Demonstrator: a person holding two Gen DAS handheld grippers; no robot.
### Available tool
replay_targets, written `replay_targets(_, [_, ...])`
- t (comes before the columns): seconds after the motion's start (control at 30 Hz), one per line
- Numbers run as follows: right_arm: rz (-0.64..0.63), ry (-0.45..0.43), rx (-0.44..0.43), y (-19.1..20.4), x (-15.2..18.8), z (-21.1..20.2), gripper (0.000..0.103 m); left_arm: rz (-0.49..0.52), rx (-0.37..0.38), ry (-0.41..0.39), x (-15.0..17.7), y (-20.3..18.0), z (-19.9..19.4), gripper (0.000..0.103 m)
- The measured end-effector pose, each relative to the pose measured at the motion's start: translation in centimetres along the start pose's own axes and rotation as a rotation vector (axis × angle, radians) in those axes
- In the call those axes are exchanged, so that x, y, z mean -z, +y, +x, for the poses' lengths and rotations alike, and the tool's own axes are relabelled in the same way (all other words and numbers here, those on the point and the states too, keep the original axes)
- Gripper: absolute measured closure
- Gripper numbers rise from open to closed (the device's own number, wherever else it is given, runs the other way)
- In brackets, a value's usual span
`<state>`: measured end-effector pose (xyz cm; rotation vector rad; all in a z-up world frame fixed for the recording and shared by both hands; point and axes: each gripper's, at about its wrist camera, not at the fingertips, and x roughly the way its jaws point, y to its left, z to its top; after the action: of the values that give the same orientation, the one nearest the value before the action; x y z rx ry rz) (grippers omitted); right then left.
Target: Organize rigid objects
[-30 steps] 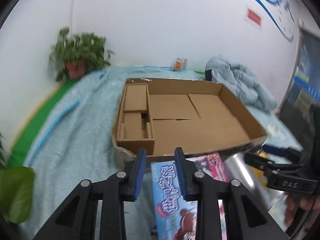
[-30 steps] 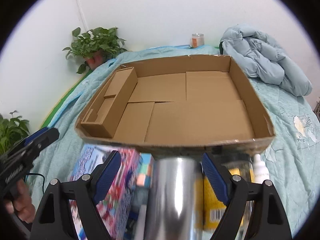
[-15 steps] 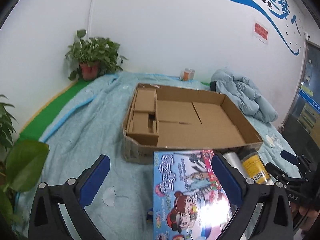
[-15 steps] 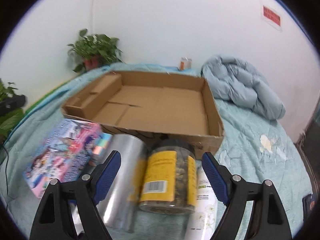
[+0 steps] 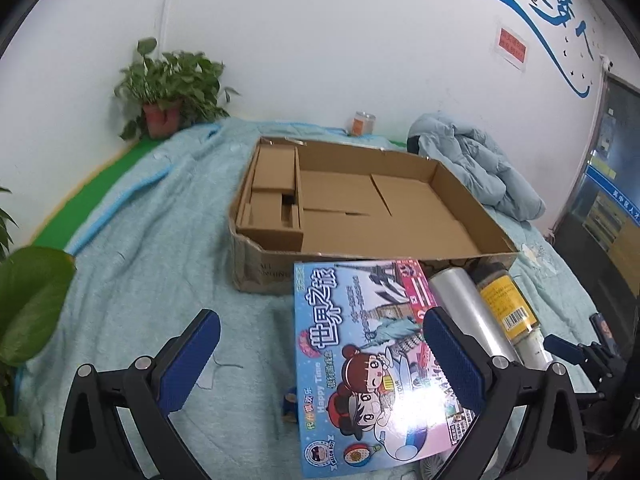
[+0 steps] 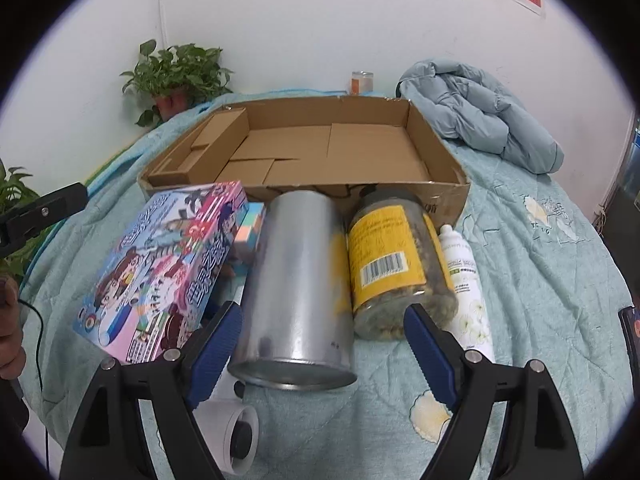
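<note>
Two jaws of your left gripper (image 5: 320, 360) gape empty over the game box (image 5: 360, 360) at lower centre; your right gripper (image 6: 322, 344) stands spread, unclenched, around the metal can (image 6: 296, 292).

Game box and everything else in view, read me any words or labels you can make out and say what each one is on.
"世界之旅" on the game box.
"Happy Time" on the same box.
"MELON BOY" on its corner badge.
Wall slogan: only "追梦" reads.
Red wall notice: blurred.
Jar label and barcode: too small.
White bottle label: too small.
Carton side print: partly hidden, unreadable.
</note>
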<state>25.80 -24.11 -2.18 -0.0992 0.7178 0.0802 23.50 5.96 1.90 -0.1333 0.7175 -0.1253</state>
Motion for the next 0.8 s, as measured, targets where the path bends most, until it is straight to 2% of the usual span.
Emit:
replay_targets(0.13, [-0.021,-0.005,-0.062,0.8,0.0,-0.1,0.021,-0.018,0.033,0.033,0.0,0.8,1.0,0.001])
replay_targets(0.17, [-0.032,-0.019,-0.073,1.0,0.0,-0.2,0.030,-0.022,0.045,0.037,0.1,1.0,1.2,0.004])
replay_targets(0.2, [-0.055,-0.036,-0.083,1.4,0.0,-0.5,0.040,-0.027,0.064,0.039,0.2,1.2,1.3,0.012])
replay_targets(0.23, [-0.075,-0.043,-0.090,1.8,-0.1,-0.6,0.056,-0.019,0.072,0.048,0.3,1.3,1.5,0.044])
replay_targets(0.27, [-0.090,-0.054,-0.107,2.1,-0.1,-0.8,0.057,0.012,0.078,0.088,0.3,1.2,2.0,0.075])
replay_targets(0.3, [-0.099,-0.075,-0.149,2.2,-0.1,-1.1,0.057,0.029,0.078,0.115,0.4,1.1,2.4,0.083])
replay_targets(0.33, [-0.104,-0.090,-0.188,2.3,-0.2,-1.3,0.054,0.026,0.070,0.127,0.6,1.3,2.6,0.083])
replay_targets(0.37, [-0.109,-0.104,-0.223,2.4,-0.3,-1.6,0.046,0.011,0.068,0.118,0.8,1.6,2.6,0.077])
replay_targets(0.4, [-0.111,-0.116,-0.240,2.5,-0.3,-1.7,0.016,-0.004,0.080,0.102,0.9,2.0,2.5,0.068])
replay_targets(0.43, [-0.108,-0.134,-0.255,2.6,-0.3,-1.8,0.000,-0.019,0.094,0.099,1.0,2.4,2.4,0.031])
replay_targets(0.47, [-0.105,-0.138,-0.271,2.6,-0.3,-1.8,0.001,-0.051,0.103,0.099,1.1,2.9,2.4,0.000])
replay_targets(0.53, [-0.099,-0.089,-0.327,2.8,-0.4,-1.1,0.001,-0.116,0.118,0.060,1.2,4.0,2.2,0.001])
replay_targets(0.57, [-0.093,-0.055,-0.362,2.9,-0.4,-0.6,0.001,-0.127,0.140,0.074,1.3,4.3,2.6,0.001])
replay_targets(0.7, [-0.095,0.012,-0.457,4.2,-0.6,0.3,0.001,-0.150,0.224,0.211,1.7,4.8,5.5,0.001])
replay_targets(0.8, [-0.138,0.022,-0.465,5.7,-1.0,0.3,0.001,-0.180,0.275,0.283,2.5,4.7,7.7,0.001])
